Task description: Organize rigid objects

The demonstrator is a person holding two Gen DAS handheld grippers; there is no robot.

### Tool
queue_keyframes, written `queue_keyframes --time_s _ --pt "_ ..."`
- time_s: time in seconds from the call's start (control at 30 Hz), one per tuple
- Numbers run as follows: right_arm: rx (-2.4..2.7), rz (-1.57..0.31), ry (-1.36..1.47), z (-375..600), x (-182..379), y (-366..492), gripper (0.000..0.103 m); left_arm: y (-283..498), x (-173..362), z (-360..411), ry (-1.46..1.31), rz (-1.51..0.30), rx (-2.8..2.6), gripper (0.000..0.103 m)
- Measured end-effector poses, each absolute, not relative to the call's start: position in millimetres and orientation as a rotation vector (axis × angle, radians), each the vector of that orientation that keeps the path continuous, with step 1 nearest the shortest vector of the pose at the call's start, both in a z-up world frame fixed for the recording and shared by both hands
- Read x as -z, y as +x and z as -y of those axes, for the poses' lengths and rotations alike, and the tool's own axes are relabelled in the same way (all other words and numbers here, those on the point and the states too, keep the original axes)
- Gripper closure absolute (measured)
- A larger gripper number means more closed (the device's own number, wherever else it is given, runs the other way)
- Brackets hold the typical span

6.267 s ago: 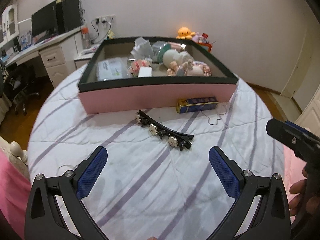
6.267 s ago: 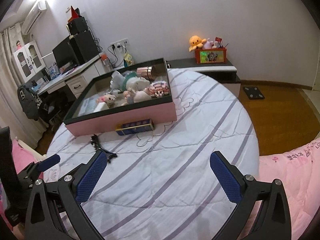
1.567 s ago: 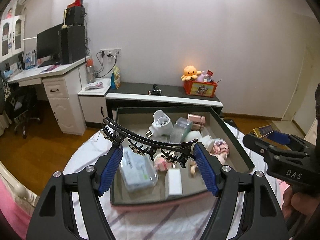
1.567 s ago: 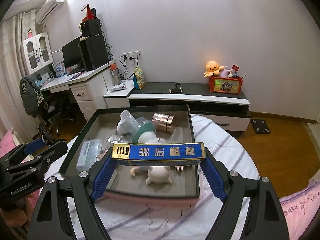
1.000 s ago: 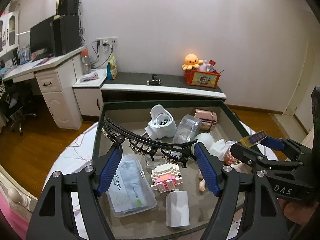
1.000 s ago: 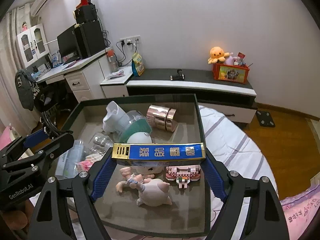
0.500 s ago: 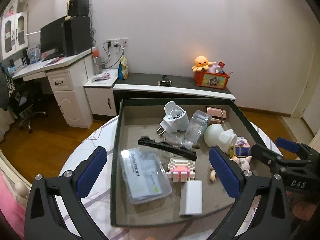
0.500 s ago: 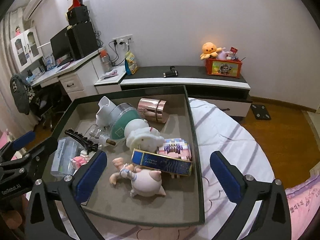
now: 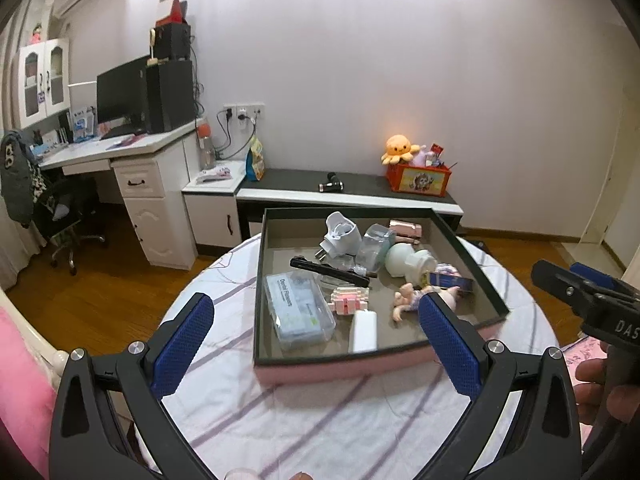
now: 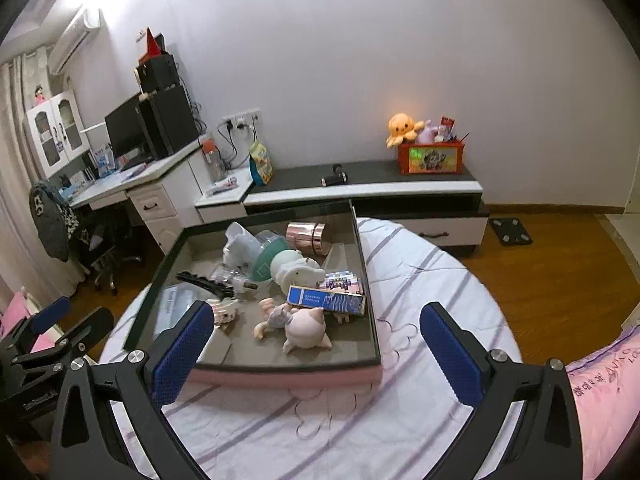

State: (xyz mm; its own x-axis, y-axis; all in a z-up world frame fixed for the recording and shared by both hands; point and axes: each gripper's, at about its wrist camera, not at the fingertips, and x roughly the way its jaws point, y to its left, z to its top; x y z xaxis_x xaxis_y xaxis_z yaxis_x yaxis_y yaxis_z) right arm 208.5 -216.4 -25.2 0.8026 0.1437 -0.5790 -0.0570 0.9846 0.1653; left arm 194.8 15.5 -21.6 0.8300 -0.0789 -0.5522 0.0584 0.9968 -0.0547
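Note:
A pink box with a dark rim [image 9: 360,360] [image 10: 280,364] stands on the round striped table. Inside lie a black hair clip [image 9: 330,271] [image 10: 206,282], a blue and gold box [image 9: 450,281] [image 10: 326,300], a pig figurine [image 10: 306,330], a pink block toy [image 9: 348,300], a clear plastic case [image 9: 298,310], a white plug [image 9: 340,234] and a copper cylinder [image 10: 308,238]. My left gripper [image 9: 316,344] is open and empty above the table in front of the box. My right gripper [image 10: 316,344] is open and empty, also in front of the box.
A low black and white cabinet [image 9: 348,194] stands behind the table with an orange octopus toy [image 9: 400,148] and a red bin. A white desk with a monitor [image 9: 120,98] and a chair are at left. Pink bedding [image 10: 600,384] is at right.
Both grippers opened and dropped the hair clip and the blue box into the pink box, then drew back and up away from it.

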Motion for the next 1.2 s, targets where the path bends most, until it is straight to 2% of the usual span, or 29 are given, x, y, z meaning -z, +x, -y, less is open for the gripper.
queue_keyframes --time_s 0.37,0.67,0.9,1.2 --pt "-0.112 -0.521 0.114 212 -11 103 0.000 103 -3 -16 -0.057 -0.511 0.068 0.000" --pt "-0.119 -0.469 0.101 205 -16 35 0.000 37 -10 -15 -0.078 -0.479 0.054 0.000" --pt "-0.101 -0.433 0.107 208 -20 11 0.000 5 -15 -17 -0.064 -0.463 0.035 0.000" --pt "-0.094 -0.423 0.099 205 -21 7 0.000 2 -17 -20 -0.066 -0.459 0.014 0.000"
